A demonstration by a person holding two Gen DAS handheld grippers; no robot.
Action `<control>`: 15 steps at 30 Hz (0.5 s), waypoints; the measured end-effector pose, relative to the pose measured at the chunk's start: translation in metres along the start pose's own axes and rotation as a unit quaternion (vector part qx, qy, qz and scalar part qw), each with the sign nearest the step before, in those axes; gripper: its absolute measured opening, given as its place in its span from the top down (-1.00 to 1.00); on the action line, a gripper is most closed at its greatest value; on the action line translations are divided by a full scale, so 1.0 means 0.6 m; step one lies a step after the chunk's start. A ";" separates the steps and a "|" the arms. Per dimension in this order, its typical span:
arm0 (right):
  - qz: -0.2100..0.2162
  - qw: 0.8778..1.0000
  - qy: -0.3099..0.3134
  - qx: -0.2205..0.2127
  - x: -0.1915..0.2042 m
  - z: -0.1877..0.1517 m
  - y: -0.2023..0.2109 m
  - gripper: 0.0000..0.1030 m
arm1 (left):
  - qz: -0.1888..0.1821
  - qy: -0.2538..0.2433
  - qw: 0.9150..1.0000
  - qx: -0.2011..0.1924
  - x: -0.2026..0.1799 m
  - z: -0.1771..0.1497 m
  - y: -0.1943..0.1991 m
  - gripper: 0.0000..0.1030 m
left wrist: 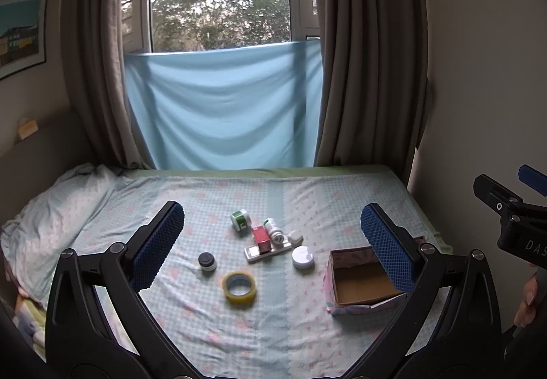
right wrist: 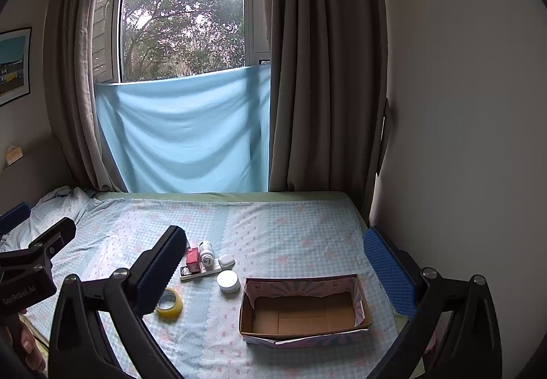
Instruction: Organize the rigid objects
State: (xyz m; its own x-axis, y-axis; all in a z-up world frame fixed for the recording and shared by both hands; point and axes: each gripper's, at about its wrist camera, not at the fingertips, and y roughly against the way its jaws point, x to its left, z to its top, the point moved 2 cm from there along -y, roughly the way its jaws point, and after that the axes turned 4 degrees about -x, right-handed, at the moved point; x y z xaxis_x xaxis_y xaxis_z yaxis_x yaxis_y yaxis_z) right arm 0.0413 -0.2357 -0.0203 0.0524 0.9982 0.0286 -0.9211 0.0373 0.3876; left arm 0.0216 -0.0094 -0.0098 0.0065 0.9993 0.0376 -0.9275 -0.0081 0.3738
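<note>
Small items lie on the bed: a green-lidded jar (left wrist: 240, 220), a white bottle (left wrist: 274, 230), a red box (left wrist: 261, 238), a white power strip (left wrist: 268, 250), a small white case (left wrist: 294, 237), a round white tin (left wrist: 303, 257), a black-lidded jar (left wrist: 207, 261) and a roll of yellow tape (left wrist: 239, 286). An open, empty cardboard box (left wrist: 362, 283) stands to their right; it also shows in the right wrist view (right wrist: 304, 310). My left gripper (left wrist: 273, 242) is open and empty, held above the items. My right gripper (right wrist: 273, 273) is open and empty above the box.
The bed (right wrist: 273, 225) has a blue-and-pink patterned sheet. A rumpled pillow (left wrist: 58, 208) lies at its left. Curtains (left wrist: 369, 71) and a blue cloth (left wrist: 222, 105) hang behind it. A wall (right wrist: 461, 105) runs along the right side.
</note>
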 end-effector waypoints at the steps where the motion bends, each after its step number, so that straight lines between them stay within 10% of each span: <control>1: 0.000 1.000 0.000 0.000 0.000 0.000 0.000 -1.00 | 0.000 0.000 1.000 0.000 0.000 0.000 0.000 -0.99; 15: 0.004 1.000 0.002 -0.002 0.006 0.002 -0.005 -1.00 | 0.004 -0.002 1.000 -0.006 0.003 -0.002 -0.004 -0.99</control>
State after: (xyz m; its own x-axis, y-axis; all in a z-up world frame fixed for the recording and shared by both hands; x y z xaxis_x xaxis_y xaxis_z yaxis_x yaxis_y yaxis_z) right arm 0.0445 -0.2321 -0.0203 0.0443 0.9986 0.0280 -0.9232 0.0302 0.3831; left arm 0.0235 -0.0075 -0.0120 0.0001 0.9990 0.0442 -0.9318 -0.0159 0.3626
